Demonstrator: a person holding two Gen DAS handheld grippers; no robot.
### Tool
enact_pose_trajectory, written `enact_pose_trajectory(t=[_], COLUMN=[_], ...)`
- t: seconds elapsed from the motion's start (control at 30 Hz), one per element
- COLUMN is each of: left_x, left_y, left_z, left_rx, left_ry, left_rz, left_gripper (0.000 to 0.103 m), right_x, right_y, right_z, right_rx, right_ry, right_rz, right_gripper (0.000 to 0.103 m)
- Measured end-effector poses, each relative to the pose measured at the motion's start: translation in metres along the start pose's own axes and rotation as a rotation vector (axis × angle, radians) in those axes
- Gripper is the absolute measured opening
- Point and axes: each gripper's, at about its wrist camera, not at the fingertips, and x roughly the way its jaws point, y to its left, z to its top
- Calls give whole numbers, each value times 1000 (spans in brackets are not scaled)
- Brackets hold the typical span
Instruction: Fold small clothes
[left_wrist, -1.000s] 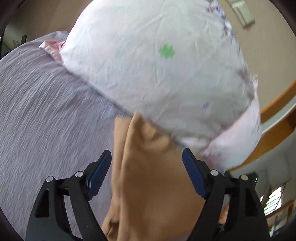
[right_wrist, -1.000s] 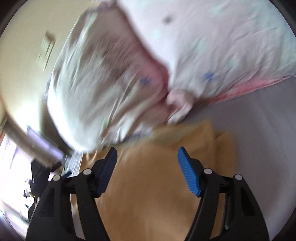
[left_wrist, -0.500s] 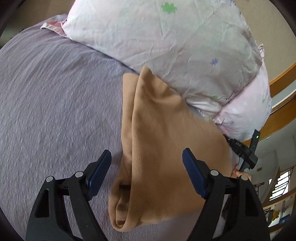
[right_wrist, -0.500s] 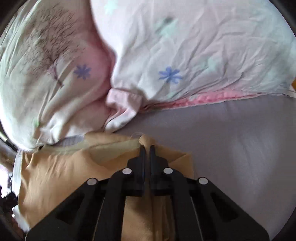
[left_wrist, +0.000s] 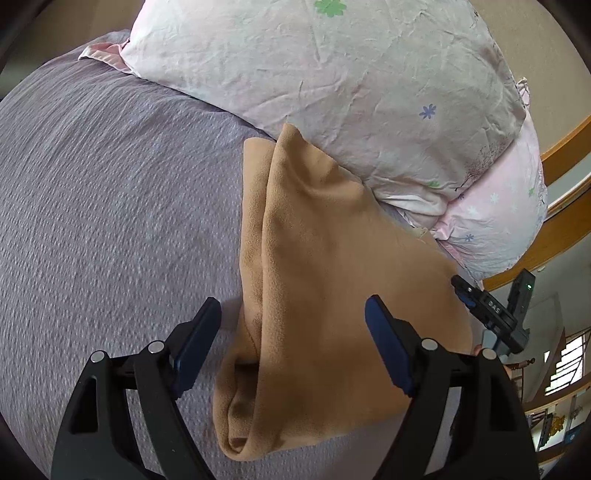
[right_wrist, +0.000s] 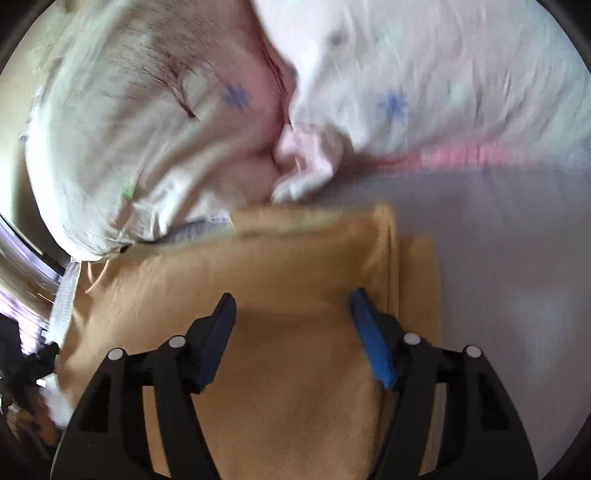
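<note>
A tan folded garment (left_wrist: 317, 280) lies on the lilac bedsheet (left_wrist: 110, 192), its far corner against the pillows. My left gripper (left_wrist: 291, 332) is open and empty, hovering over the garment's near part. In the right wrist view the same garment (right_wrist: 295, 288) fills the lower middle, and my right gripper (right_wrist: 291, 325) is open above it, holding nothing. The right gripper also shows at the garment's right edge in the left wrist view (left_wrist: 484, 306). The right view is motion blurred.
Two white and pink floral pillows (left_wrist: 332, 85) (left_wrist: 498, 221) lie beyond the garment. They also show in the right wrist view (right_wrist: 147, 122). A wooden bed frame (left_wrist: 565, 147) curves at the right. The bedsheet spreads to the left.
My right gripper was shut on a fold of the garment half a second ago; now it is open and pulled back. The left gripper stayed open over the garment.
</note>
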Motion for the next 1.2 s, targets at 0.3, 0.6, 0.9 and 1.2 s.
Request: enact_pose_trajectory(t=[0.3,0.6,0.9,1.2], left_x=[6,14,117,72], left_y=[-3,-195,-271,-170], left_z=[-4,5,-45,-22], left_rx=[-125,170,231,116], left_ry=[6,6,272,61], left_rz=[-79,-389,-605,-317], left_gripper=[16,16,24,53], right_x=[-61,-104,-95,-97], right_y=[-14,-52,-69,-23], right_z=[-5,-20,-29,-27], right_rx=[67,226,239,99], right_ry=[-108,-250,-159,-128], right_rz=[177,215,216,285], right_gripper=[79,80,83,81])
